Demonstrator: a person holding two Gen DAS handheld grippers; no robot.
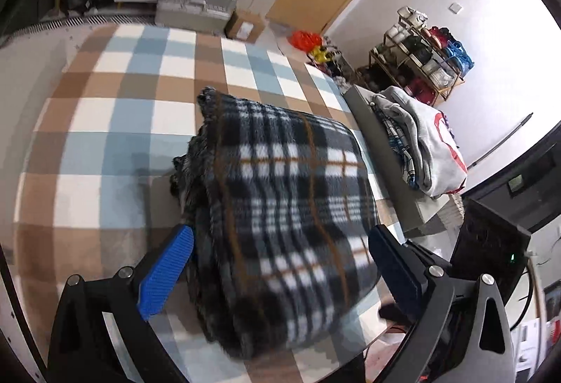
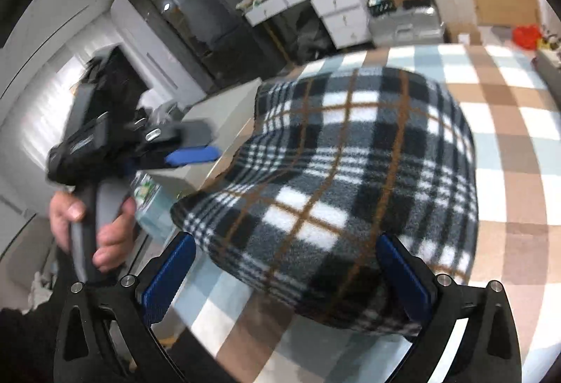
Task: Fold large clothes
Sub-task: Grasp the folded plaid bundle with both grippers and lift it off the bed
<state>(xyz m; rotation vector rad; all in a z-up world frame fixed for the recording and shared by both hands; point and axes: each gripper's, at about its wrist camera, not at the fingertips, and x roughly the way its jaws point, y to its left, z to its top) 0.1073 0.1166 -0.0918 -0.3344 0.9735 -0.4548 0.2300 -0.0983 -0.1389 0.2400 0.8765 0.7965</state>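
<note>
Left gripper (image 1: 280, 264), with ribbed blue pads on black fingers, is spread wide and straddles the near end of the plaid fleece garment (image 1: 280, 207), one pad at each side of it; whether the pads touch the cloth cannot be told. Right gripper (image 2: 285, 272), of the same build, is likewise spread wide about another edge of the garment, its far pad partly hidden behind the fleece. The garment is a thick, fuzzy, folded bundle, roughly rectangular with rounded corners, checked in black, white and grey with thin brown lines. It lies on a smooth checked cover (image 1: 133, 123) of brown, pale blue and white squares. Beside the garment, on a flat grey slab (image 1: 378, 151) at the cover's edge, rests a stack of folded clothes (image 1: 427, 151), a soft grey sweatshirt uppermost. In the right wrist view a hand (image 2: 94, 225) grips the left gripper's grey handle, off the garment's edge
</note>
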